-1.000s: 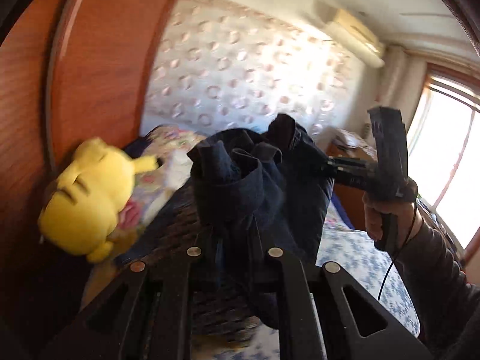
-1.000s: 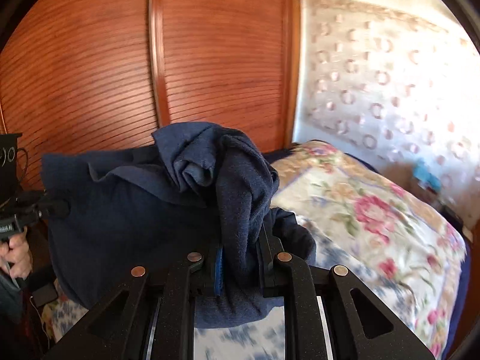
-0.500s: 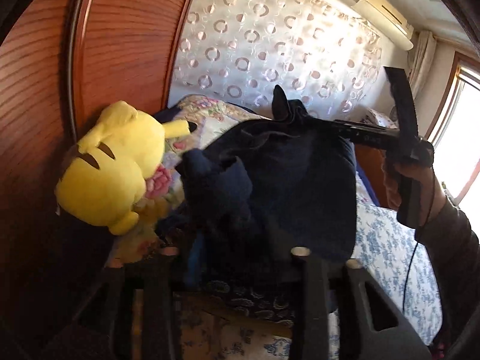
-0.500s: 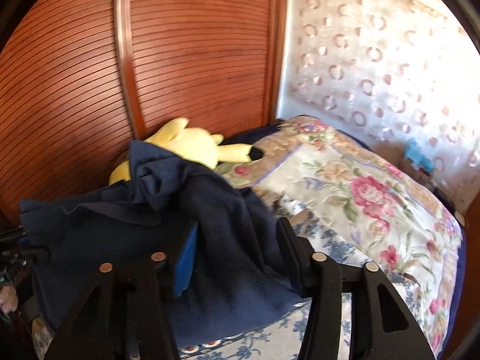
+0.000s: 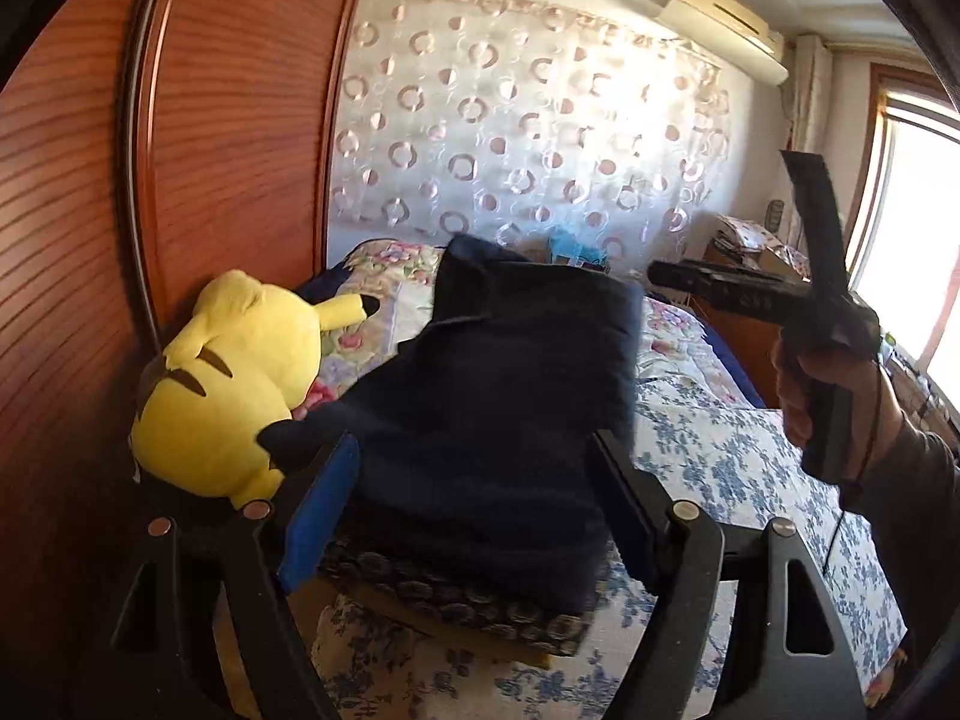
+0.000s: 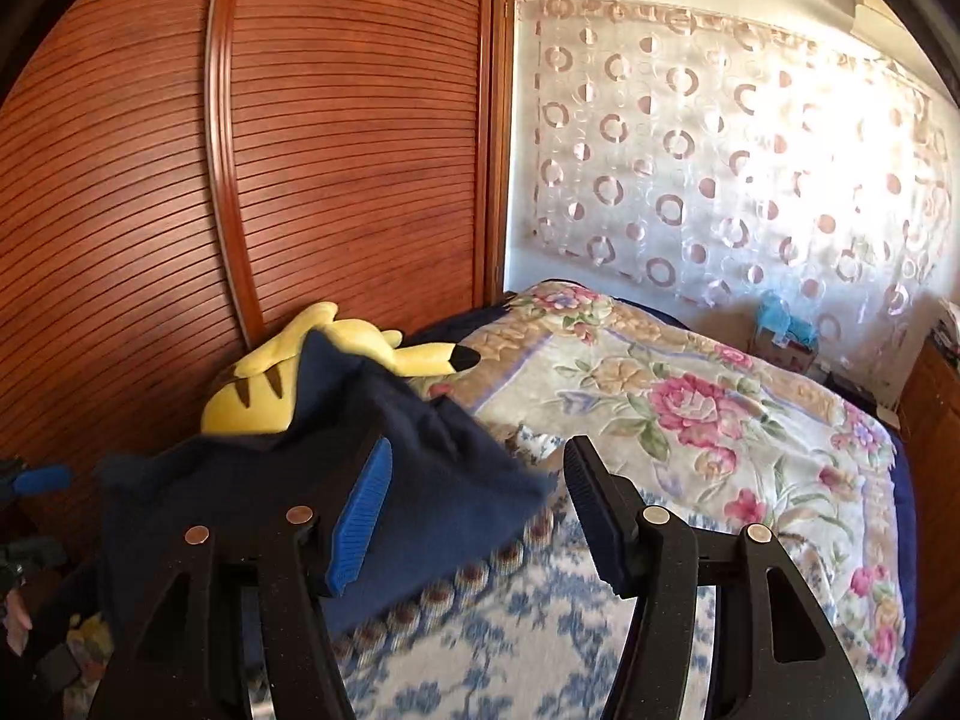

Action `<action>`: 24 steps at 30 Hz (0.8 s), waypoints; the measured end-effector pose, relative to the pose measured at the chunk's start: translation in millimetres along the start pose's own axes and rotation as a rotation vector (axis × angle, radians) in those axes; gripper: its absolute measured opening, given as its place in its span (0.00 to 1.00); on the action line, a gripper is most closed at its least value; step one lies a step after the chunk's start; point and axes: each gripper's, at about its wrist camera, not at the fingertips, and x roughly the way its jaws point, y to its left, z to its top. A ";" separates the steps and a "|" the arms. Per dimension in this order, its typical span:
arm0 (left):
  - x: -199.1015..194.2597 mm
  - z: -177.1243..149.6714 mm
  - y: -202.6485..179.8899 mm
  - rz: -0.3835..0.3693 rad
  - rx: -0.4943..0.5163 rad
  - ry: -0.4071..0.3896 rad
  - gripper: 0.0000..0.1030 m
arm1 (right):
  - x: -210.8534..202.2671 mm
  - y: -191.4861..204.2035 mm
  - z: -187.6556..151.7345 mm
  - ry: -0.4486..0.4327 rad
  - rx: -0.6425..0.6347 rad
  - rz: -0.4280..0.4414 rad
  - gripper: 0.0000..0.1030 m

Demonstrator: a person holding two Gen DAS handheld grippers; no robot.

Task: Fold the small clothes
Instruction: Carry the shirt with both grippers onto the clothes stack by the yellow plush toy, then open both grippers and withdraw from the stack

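Both grippers stand with their jaws spread wide, gripping nothing. The left gripper (image 5: 474,492) has the navy garment (image 5: 498,396) heaped between and beyond its fingers, atop a patterned cushion (image 5: 456,606) just ahead. The right gripper (image 6: 474,510) has the cloth draped to its left, and a yellow plush toy (image 6: 270,384) behind that.

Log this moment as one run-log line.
left gripper: open | right gripper: open | navy garment: released on bed beside Pikachu plush
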 end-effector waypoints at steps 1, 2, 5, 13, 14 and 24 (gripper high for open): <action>-1.6 -0.7 -5.1 -0.002 0.011 -0.004 0.76 | -10.5 1.3 -6.0 -0.006 0.004 0.000 0.60; -3.6 -1.8 -11.6 -0.007 0.022 -0.006 0.76 | -20.7 -0.8 -10.9 -0.013 0.009 0.000 0.60; -9.8 -6.0 -34.8 -0.030 0.049 -0.008 0.76 | -64.4 -5.8 -31.9 -0.034 0.032 -0.003 0.60; -30.4 -19.0 -100.0 -0.099 0.131 -0.027 0.76 | -173.4 -2.1 -98.3 -0.092 0.109 -0.068 0.62; -33.5 -20.4 -108.0 -0.108 0.140 -0.031 0.76 | -186.1 0.1 -105.4 -0.100 0.117 -0.081 0.64; -65.3 -28.5 -166.0 -0.139 0.208 -0.068 0.76 | -288.2 30.1 -163.2 -0.163 0.189 -0.215 0.74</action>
